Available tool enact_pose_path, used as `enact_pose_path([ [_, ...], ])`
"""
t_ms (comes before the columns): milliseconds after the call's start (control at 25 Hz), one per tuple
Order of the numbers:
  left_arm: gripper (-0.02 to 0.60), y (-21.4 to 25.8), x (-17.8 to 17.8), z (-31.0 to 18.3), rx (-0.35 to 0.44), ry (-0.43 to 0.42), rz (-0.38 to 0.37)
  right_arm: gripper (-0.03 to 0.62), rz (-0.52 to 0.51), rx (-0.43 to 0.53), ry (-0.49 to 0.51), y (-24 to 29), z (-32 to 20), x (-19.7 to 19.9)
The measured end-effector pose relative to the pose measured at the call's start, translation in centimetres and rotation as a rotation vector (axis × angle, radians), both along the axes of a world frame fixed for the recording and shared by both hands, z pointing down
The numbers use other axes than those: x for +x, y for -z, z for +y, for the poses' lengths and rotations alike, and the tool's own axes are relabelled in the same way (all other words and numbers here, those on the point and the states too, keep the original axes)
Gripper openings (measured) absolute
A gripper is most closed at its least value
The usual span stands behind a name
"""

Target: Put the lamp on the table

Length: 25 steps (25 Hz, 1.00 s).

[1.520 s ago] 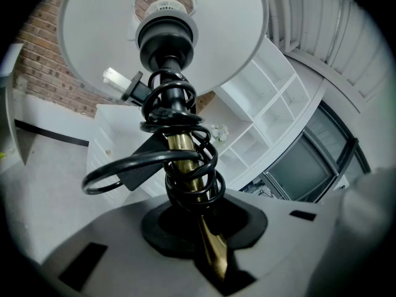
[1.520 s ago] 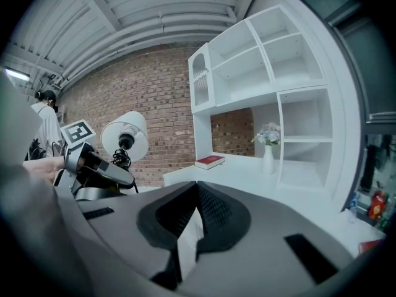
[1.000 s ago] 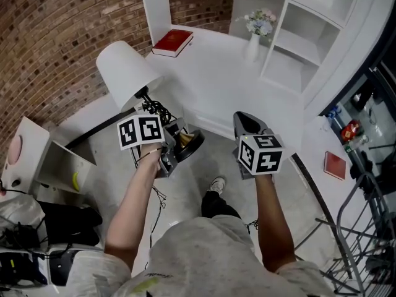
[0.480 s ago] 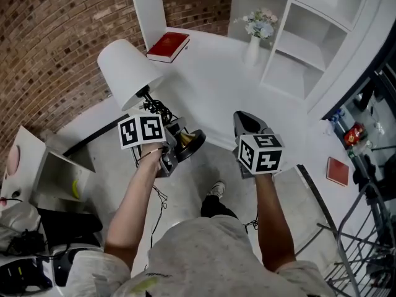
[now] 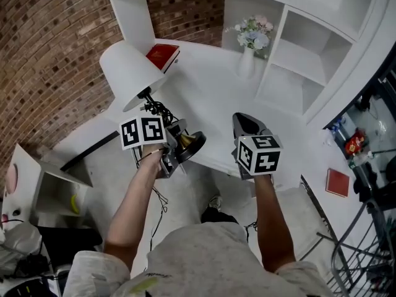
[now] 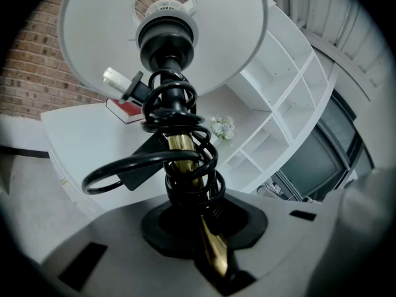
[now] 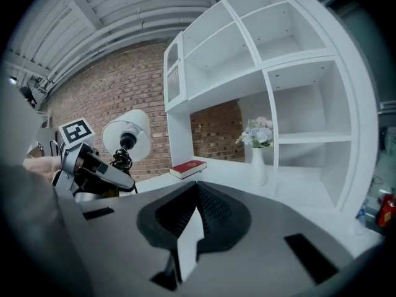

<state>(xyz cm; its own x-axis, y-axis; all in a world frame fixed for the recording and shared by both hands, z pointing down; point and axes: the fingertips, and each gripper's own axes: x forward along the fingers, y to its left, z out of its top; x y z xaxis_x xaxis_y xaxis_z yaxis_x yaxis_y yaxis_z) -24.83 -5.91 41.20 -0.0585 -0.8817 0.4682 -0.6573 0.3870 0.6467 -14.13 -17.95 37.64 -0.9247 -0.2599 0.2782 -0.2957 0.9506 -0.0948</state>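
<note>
The lamp is tilted, its white shade (image 5: pixel 125 72) up left and its dark round base (image 5: pixel 190 145) by my left gripper (image 5: pixel 174 146). In the left gripper view the jaws are shut on the brass stem (image 6: pixel 181 148), which has the black cord (image 6: pixel 185 113) coiled round it; the shade (image 6: pixel 99 36) fills the top. The lamp hangs over the near left edge of the white table (image 5: pixel 213 101). My right gripper (image 5: pixel 245 125) is shut and empty, held beside the lamp over the table's front edge. Its own view shows the jaws pressed together (image 7: pixel 195 197) and the lamp (image 7: pixel 127 138) at left.
A red book (image 5: pixel 162 55) lies at the table's back left. A white vase of flowers (image 5: pixel 247 47) stands at the back middle, next to white shelf cubbies (image 5: pixel 297 54). A brick wall (image 5: pixel 49 54) runs along the left. A wire rack (image 5: pixel 365 240) stands at right.
The table, book and vase have slid down and nearer in the head view as the person stepped closer. Both grippers keep their places; the lamp stays held.
</note>
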Motion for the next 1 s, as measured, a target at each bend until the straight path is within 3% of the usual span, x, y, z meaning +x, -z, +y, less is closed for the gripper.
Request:
enact_pose_path([
  [520, 0.077, 0.6, -4.3, -12.0, -0.021, -0.072, -0.006, 0.005, 0.002, 0.001, -0.045, 0.8, -11.0, -4.1],
  [1000, 0.075, -0.4, -7.0, -17.9, -0.031, -0.1, 0.014, 0.005, 0.023, -0.012, -0.064, -0.2, -16.2, -6.8],
])
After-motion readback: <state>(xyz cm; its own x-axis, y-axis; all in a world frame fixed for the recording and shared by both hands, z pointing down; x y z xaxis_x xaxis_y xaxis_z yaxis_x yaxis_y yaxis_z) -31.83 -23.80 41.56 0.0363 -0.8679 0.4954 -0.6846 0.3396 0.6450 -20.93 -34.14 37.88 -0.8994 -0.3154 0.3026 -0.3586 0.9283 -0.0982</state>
